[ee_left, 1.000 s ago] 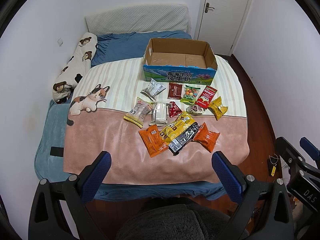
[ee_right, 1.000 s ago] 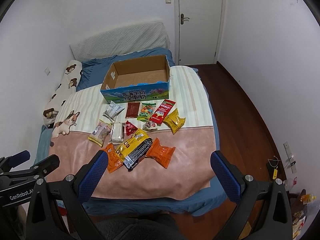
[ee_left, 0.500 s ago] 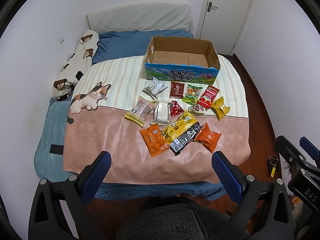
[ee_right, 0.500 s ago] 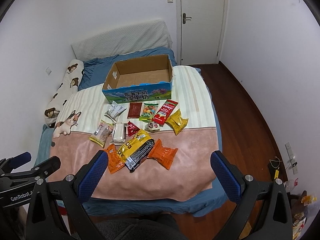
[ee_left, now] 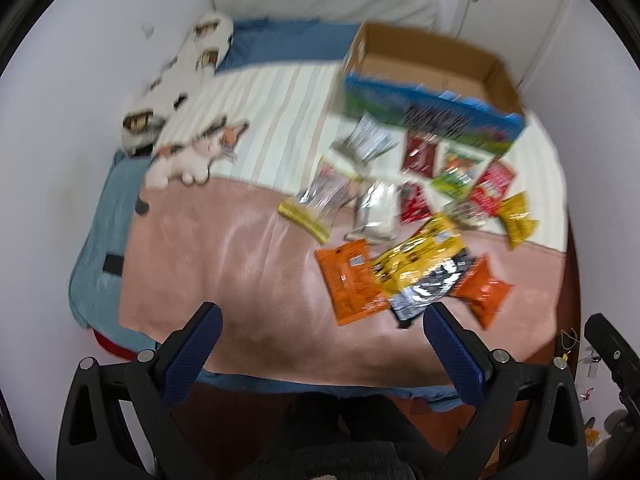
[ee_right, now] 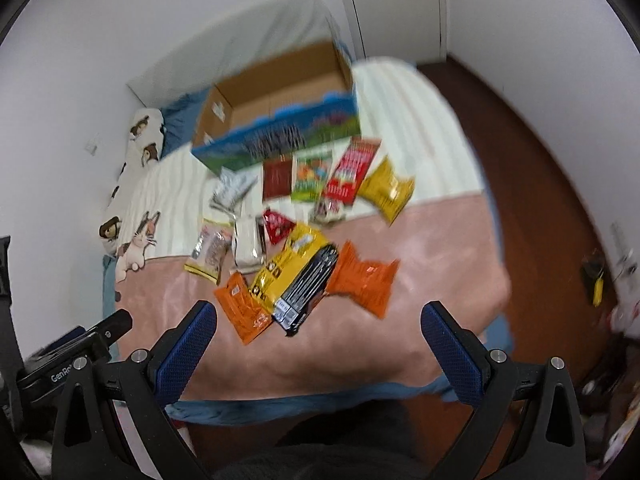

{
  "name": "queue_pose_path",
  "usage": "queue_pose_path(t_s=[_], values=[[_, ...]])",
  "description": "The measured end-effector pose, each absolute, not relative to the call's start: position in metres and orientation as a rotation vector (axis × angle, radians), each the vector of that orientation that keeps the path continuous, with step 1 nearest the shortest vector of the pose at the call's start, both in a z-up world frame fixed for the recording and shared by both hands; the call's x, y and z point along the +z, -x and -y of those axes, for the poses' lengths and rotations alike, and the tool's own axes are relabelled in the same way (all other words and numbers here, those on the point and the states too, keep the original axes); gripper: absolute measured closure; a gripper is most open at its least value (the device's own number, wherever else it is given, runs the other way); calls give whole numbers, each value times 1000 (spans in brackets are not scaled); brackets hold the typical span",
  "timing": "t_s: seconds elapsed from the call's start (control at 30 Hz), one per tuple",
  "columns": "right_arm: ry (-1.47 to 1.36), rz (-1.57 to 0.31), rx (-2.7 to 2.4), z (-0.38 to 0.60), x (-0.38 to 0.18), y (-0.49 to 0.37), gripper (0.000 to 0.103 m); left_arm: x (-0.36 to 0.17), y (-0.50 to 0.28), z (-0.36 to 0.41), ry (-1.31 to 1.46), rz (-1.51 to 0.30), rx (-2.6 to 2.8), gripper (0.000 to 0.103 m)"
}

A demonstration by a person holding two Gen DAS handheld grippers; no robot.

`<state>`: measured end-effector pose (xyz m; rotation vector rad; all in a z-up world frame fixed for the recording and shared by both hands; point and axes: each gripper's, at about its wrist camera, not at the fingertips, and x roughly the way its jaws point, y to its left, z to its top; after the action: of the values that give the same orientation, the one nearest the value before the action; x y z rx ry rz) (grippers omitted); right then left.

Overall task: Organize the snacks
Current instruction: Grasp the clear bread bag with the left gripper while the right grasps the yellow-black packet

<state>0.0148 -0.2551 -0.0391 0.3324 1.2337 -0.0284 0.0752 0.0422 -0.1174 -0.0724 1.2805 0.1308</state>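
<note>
Snacks (ee_left: 416,236) lying scattered on bed (ee_left: 240,248), yellow packet (ee_right: 294,264) pointing diagonally toward box (ee_right: 280,120); both grippers' jaws standing spread, empty.

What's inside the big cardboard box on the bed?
The cardboard box looks empty: only its bare brown floor shows. The near wall hides the front strip of the floor, and the picture is blurry.
</note>
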Motion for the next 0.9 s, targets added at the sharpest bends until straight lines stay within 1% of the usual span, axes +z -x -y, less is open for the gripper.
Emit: queue_pose_path(t_s=[0.17,0.3,0.53,0.6,0.77,0.8,0.9], values=[[-432,-1362,-57,247,-128,-57,0,-185,-104,-55,131,-1434,137,0],[-500,-1434,-110,231,-192,-92,0,-228,-124,-64,162,-1514,159,0],[-543,-1589,-229,199,-275,-132,0,-264,-163,-86,97,-1503,192,0],[-559,-1611,-266,193,-292,-141,0,-268,-175,-91,53,-1483,193,0],[-470,-1632,-366,175,-317,-164,0,-274,-203,-91,-83,-1463,129,0],[-415,-1646,-351,169,-319,-168,1,-274,-209,-88,-107,-1456,112,0],[-289,-1649,-278,157,-321,-174,8,-275,-220,-80,-174,-1437,48,0]])
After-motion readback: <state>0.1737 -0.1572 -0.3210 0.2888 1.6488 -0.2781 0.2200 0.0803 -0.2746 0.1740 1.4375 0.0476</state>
